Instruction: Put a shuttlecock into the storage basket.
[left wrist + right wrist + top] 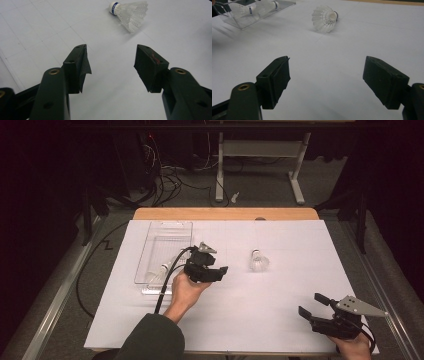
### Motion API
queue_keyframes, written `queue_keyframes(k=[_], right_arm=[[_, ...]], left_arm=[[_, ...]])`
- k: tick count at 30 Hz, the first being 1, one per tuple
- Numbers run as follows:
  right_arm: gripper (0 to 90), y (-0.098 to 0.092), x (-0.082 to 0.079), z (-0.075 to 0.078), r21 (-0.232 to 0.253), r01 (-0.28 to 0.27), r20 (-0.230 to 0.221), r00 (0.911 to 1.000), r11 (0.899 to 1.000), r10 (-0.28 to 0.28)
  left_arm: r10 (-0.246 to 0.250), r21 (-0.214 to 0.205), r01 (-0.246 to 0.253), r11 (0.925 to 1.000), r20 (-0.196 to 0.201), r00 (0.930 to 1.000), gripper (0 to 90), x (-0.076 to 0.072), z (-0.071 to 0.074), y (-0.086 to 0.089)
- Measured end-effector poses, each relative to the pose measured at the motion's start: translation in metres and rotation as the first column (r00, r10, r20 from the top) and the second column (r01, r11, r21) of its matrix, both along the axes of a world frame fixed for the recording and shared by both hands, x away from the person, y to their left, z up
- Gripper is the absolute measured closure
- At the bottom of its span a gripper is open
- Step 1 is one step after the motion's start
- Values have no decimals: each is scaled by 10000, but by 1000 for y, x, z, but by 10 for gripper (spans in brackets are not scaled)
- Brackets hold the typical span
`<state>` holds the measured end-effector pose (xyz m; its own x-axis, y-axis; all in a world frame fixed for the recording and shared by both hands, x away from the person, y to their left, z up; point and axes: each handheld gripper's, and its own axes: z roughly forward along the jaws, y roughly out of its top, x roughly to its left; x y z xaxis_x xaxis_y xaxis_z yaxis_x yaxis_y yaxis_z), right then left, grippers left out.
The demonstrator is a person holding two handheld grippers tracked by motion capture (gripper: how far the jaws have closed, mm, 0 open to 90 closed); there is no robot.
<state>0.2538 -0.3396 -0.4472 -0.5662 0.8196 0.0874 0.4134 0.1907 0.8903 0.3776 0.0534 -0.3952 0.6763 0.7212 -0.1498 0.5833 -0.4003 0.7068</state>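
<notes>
The left tool (pixel 216 265) stands wide and empty, the shuttlecock (pixel 258 261) lying ahead of it on the counter (pixel 280 320), apart from the tray (pixel 165 245) behind. Best to straddle the feather skirt and close gently. The right tool (pixel 311 306) waits wide, well off.

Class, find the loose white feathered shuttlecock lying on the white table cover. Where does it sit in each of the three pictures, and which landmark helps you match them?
High view: the white feathered shuttlecock lies right of centre, beyond the left tool.
Left gripper view: top, right of centre, ahead of the open jaws.
Right gripper view: top centre, cork end pointing right.
Shared landmark: the clear plastic tray holding other shuttlecocks, seen in the high and right gripper views.
</notes>
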Motion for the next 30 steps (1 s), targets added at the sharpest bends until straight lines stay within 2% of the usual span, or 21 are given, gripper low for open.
queue_keyframes(k=[9, 30], right_arm=[[219, 0, 0, 0, 13, -6, -8, 10000, 10000, 6], [219, 0, 0, 0, 19, -15, -3, 10000, 10000, 15]], left_arm=[[-126, -68, 126, 9999, 47, 9999, 445, 3, 0, -10], [-204, -419, 212, 9989, 201, 9996, 448, 9, -10, -28]])
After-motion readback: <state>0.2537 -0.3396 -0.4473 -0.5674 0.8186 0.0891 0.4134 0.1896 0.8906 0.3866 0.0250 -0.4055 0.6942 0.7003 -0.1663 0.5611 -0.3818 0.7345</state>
